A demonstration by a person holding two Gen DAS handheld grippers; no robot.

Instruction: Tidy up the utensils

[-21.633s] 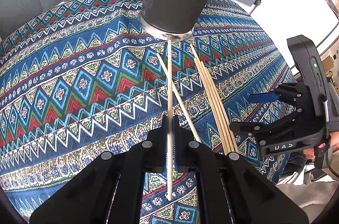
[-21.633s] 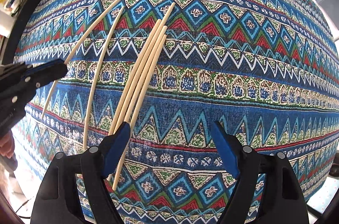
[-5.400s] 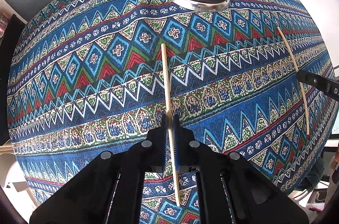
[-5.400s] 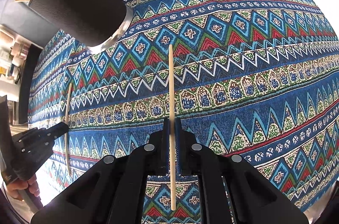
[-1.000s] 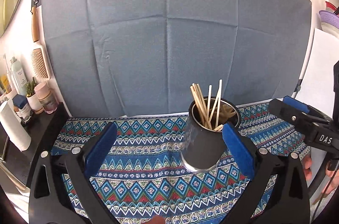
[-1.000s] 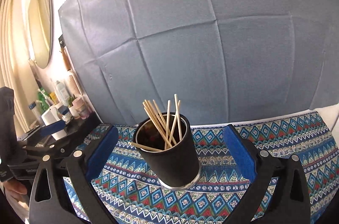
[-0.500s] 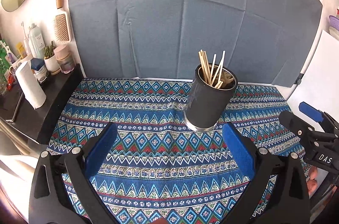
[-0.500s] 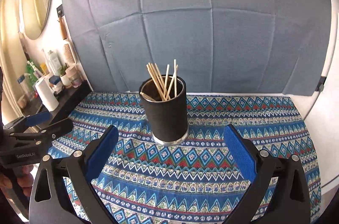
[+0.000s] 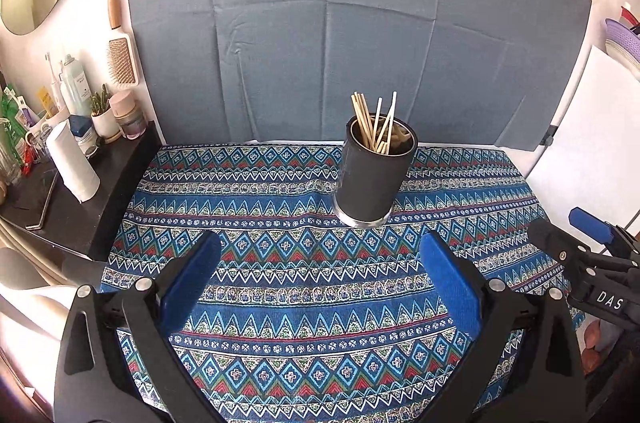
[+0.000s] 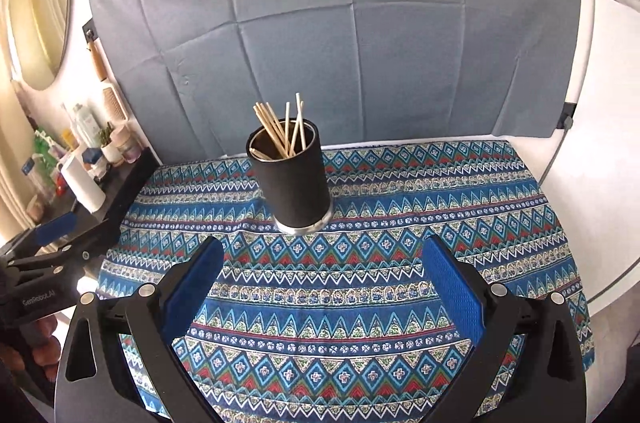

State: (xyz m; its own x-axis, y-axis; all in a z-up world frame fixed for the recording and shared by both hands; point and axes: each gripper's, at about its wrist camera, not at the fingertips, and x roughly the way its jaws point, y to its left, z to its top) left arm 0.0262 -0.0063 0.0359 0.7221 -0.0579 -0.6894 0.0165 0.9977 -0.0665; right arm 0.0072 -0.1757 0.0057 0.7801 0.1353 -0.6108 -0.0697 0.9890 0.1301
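Left gripper (image 9: 320,279) fingers (image 9: 188,283) were spread wide, nothing between them, hovering over the near part of the patterned cloth (image 9: 280,327). Right gripper (image 10: 322,281) was the same: fingers (image 10: 454,287) wide apart, holding nothing, above the cloth's near half. Each gripper showed at the edge of the other's view, both off to the sides of the bench (image 10: 576,223).

Black cup (image 9: 374,179) stood upright on the cloth past both grippers, toward the back edge, silver ring at its base. Chopsticks (image 9: 374,127) were all in the cup, leaning and fanned out above the rim; one lay lower inside, tip at the rim in the right wrist view.

Behind the cup a grey-blue backdrop (image 9: 340,23) hung creased. Far left: dark side shelf (image 9: 76,195) with a paper roll (image 9: 72,163), bottles and jars, a hairbrush (image 9: 122,63) on the wall, an oval mirror (image 10: 40,7) above.
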